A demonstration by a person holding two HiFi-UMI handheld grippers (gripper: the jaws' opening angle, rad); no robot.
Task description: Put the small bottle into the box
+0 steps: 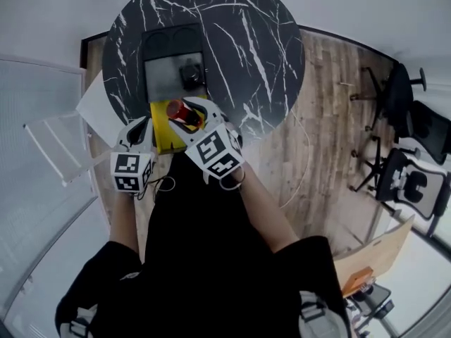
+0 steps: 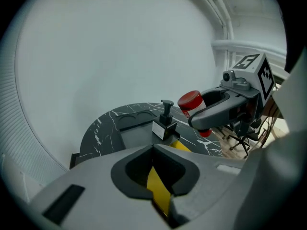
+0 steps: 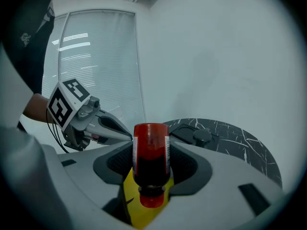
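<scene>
A small red bottle hangs upside down, cap toward me, with my right gripper shut on its body. It is over the open yellow box at the near edge of the round black marble table. My left gripper is at the box's left side, its jaws closed on a yellow wall or flap of the box. The left gripper view also shows the red bottle in the right gripper.
A dark tray behind the box carries a black pump bottle. A glass partition stands at the left. Office chairs stand on the wooden floor at the right.
</scene>
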